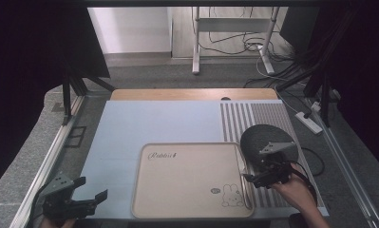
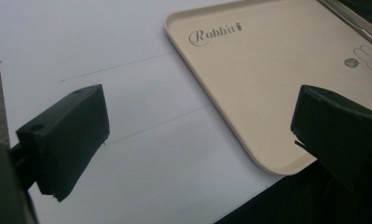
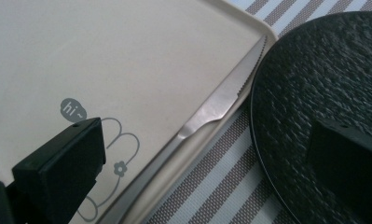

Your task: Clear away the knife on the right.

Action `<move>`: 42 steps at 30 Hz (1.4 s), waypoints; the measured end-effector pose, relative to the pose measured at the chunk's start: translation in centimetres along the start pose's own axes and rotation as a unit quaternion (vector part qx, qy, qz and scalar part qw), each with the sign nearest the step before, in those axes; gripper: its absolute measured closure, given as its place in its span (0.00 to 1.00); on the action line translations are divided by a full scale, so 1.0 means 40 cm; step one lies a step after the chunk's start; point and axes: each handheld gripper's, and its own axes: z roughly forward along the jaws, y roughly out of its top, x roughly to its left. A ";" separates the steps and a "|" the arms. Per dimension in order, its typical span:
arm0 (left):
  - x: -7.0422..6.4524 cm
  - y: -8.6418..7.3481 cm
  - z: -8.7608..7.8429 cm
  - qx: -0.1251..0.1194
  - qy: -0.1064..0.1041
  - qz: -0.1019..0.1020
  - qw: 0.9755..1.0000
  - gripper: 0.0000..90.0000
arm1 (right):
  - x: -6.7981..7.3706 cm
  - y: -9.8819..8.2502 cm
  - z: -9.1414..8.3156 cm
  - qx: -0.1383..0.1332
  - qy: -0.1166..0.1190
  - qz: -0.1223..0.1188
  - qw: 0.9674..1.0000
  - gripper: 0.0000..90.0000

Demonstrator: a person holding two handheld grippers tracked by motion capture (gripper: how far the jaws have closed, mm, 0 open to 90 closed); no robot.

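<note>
With the table knife [image 3: 221, 100] lying along the beige tray's [image 1: 187, 209] 3 o'clock rim, beside the black plate [image 1: 265, 137], right gripper [image 1: 258, 179] poised wide open and empty over it for pickup; left gripper [image 1: 90, 199] parked open, empty, at 8 o'clock.

Colours from my end: the tray [image 1: 187, 183] is a plain cream-beige with grey script lettering near one corner and a grey outline rabbit with a little "hi" bubble near another. The knife [image 3: 211, 112] is bare silvery steel, lying on the tray's rim. The plate [image 1: 263, 138] is matte black with a rough pebbly texture. It sits on a placemat [image 1: 268, 116] striped grey and white. The board [image 1: 154, 123] under it all is pale blue, and both grippers' jaws look flat black.
</note>
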 end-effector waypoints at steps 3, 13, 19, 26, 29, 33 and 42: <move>0.000 0.000 0.000 0.000 0.000 -0.001 1.000 0.05 | -0.002 -0.009 -0.008 -0.002 -0.004 0.004 1.000 0.00; 0.000 0.000 0.000 0.000 0.000 -0.002 1.000 0.05 | -0.012 -0.041 -0.040 -0.014 -0.012 0.022 1.000 0.00; 0.001 0.000 0.000 0.000 0.000 -0.003 1.000 0.05 | -0.016 -0.058 -0.062 -0.026 -0.018 0.035 0.999 0.00; 0.003 -0.001 -0.001 -0.001 -0.002 -0.004 1.000 0.05 | -0.018 -0.080 -0.081 -0.028 -0.028 0.050 0.998 0.00; 0.002 -0.001 -0.001 -0.002 -0.002 -0.004 1.000 0.05 | -0.019 -0.092 -0.090 -0.032 -0.032 0.055 0.997 0.00; 0.002 -0.001 -0.001 -0.002 -0.002 -0.004 1.000 0.04 | -0.022 -0.107 -0.103 -0.038 -0.034 0.065 0.997 0.00; 0.003 -0.001 -0.001 -0.002 -0.002 -0.004 1.000 0.04 | -0.026 -0.127 -0.132 -0.051 -0.046 0.078 0.995 0.00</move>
